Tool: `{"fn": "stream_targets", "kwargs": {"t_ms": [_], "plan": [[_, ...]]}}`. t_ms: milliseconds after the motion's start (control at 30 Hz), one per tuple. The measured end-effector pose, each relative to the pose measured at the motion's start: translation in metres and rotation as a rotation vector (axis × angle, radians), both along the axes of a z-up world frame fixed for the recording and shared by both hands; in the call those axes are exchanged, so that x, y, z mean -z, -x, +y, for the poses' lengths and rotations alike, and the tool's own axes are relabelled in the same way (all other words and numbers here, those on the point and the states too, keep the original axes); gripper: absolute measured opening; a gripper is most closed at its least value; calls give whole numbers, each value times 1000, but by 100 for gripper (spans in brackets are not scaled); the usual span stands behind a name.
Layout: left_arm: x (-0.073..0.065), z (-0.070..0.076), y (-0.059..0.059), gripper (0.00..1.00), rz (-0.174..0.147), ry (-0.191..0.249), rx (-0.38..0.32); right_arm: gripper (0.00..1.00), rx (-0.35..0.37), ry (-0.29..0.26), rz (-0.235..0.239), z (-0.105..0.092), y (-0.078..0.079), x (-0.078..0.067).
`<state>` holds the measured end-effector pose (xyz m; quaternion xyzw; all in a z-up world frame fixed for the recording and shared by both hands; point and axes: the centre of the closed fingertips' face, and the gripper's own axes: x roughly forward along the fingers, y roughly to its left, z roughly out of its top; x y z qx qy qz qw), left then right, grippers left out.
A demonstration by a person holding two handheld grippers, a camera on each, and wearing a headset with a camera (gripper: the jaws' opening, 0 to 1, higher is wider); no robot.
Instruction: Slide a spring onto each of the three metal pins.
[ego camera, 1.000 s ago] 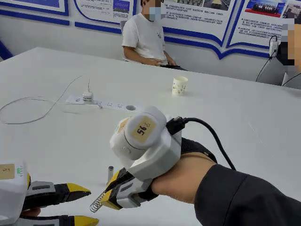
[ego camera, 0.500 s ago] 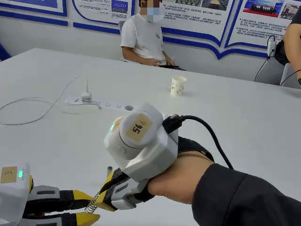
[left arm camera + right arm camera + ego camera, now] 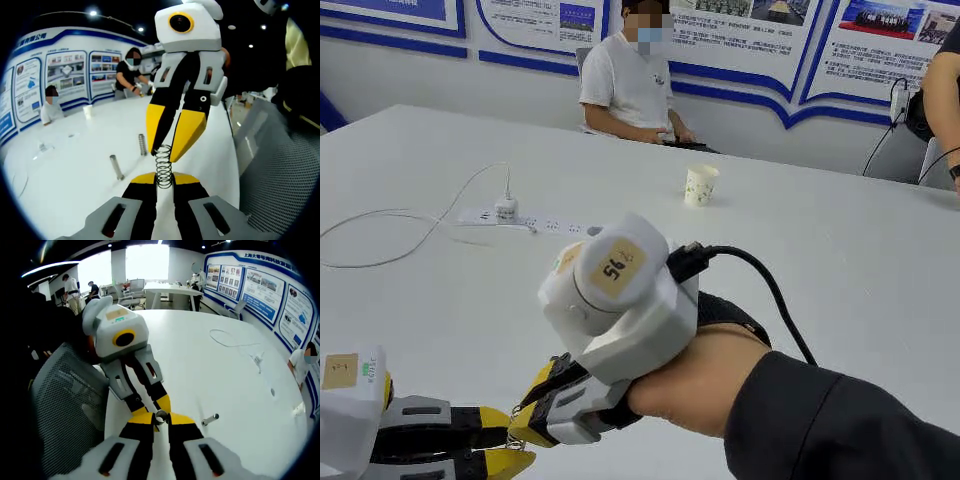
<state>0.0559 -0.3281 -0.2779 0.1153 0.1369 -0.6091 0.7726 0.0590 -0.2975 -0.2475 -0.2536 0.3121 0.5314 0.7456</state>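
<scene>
The right gripper [image 3: 166, 149] has its yellow-tipped jaws pinched on one end of the spring [image 3: 163, 167]. In its own view the coil shows end-on between the tips. A hand [image 3: 695, 385] in a dark sleeve holds it over the near edge of the desk [image 3: 840, 260], toward the left corner.

The left gripper [image 3: 163, 181] meets it tip to tip. Its jaws are drawn close about the spring's other end, but I cannot tell whether they grip it or only flank it. The spring spans the short gap between the two pairs of tips, off the desk.

Just past the tips, in the left gripper view, a bare pin [image 3: 116, 167] stands upright on the desk. A second pin [image 3: 142, 144] stands near it and looks ribbed. It is too small to say whether a spring sits on it.

Further out, a power strip [image 3: 535, 221] lies toward the left edge, with a white cable [image 3: 380, 235] looping from it. A paper cup [image 3: 700, 184] stands near the far edge. A person [image 3: 630, 80] sits behind that edge.
</scene>
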Motion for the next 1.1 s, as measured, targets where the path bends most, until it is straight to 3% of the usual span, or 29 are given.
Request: {"fn": "stream_targets", "kwargs": {"t_ms": [267,400,1100], "plan": [[-1,-1,0,12,3,2,-1,12,-2,2,-6,1,0,-1],[1,1,-2,22,14,-7,-18,12,-1,6,-5,0,0,0],[2,14,-6,42,58,27,-111,12,51,-11,-27,-15,-15,-12]]}}
